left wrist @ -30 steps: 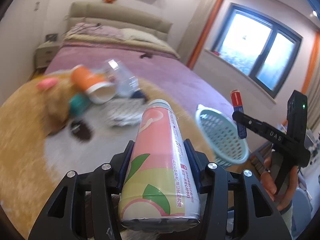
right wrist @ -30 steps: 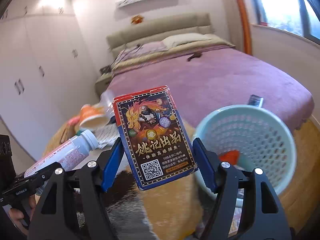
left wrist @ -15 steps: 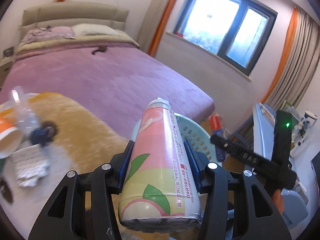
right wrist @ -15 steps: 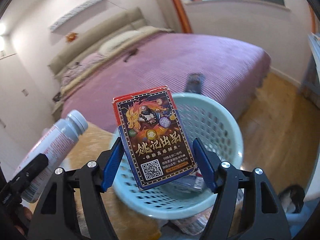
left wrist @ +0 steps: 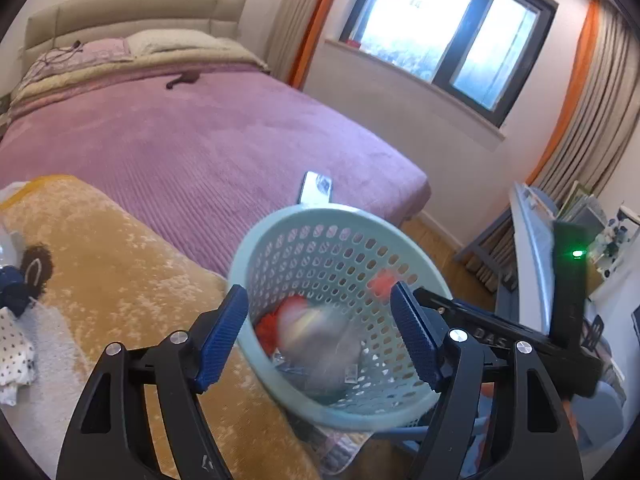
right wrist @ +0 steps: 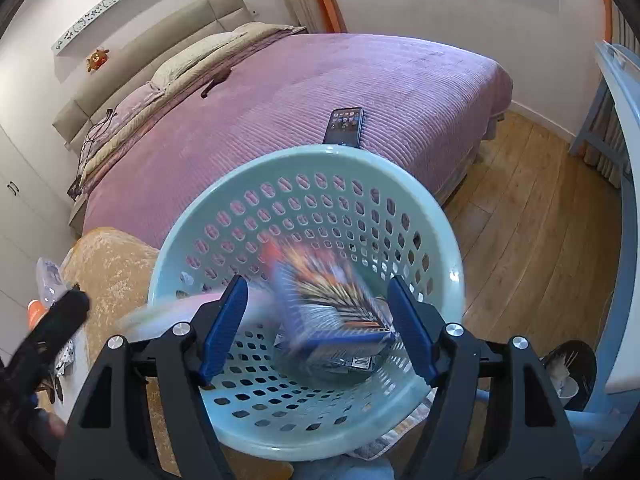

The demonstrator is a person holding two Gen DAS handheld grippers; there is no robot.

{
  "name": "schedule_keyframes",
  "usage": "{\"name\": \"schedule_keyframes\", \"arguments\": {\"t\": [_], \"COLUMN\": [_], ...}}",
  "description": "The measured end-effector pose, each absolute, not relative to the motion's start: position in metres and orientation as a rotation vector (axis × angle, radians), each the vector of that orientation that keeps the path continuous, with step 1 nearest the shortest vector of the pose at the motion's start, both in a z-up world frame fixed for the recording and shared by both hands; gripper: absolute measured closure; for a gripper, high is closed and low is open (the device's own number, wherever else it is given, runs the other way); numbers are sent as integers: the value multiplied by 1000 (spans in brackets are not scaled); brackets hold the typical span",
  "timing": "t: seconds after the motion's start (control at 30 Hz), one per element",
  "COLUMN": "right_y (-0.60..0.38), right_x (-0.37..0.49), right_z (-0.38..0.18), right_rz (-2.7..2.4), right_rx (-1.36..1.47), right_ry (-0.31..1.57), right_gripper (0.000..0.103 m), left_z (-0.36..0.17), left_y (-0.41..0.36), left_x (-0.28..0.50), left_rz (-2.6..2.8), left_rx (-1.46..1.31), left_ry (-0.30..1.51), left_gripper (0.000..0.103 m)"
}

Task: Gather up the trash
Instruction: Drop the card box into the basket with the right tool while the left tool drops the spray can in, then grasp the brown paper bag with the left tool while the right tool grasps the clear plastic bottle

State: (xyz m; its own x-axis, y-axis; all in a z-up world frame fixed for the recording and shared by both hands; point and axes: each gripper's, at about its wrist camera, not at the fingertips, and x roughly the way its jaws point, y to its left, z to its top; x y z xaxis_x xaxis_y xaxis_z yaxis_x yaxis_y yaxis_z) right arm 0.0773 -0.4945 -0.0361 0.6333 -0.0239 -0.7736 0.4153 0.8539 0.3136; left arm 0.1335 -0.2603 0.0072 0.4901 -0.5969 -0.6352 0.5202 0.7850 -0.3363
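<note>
A pale green perforated basket stands below both grippers, with red scraps in its bottom. My left gripper hangs over it; its jaws are opening and nothing is between the pads. The pink and green bottle drops blurred into the basket, seen as a pale streak in the right wrist view. My right gripper is open above the basket. The blue and red card box falls free, blurred, touching neither pad. A finger of the left gripper shows at the left edge.
A phone lies on the purple bed behind the basket. An orange fuzzy blanket at the left carries a dotted wrapper and a dark blue item. Wooden floor and a white desk edge lie right.
Both grippers swung right and down over the basket. The left one opened and dropped the bottle; the right one released the card box, which is falling in.
</note>
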Motion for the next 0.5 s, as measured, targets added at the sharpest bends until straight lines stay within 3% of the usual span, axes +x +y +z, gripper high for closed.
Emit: {"name": "schedule_keyframes", "arguments": {"t": [0.5], "right_y": [-432], "right_x": [52], "right_z": [3], "right_rz": [-107], "right_rx": [399], "right_ry": [778], "right_gripper": [34], "left_z": [42], "left_y": [-151], "left_x": [87], "left_rz": [-617], "left_rx": [-253], "left_ry": [745], "left_gripper": [31]}}
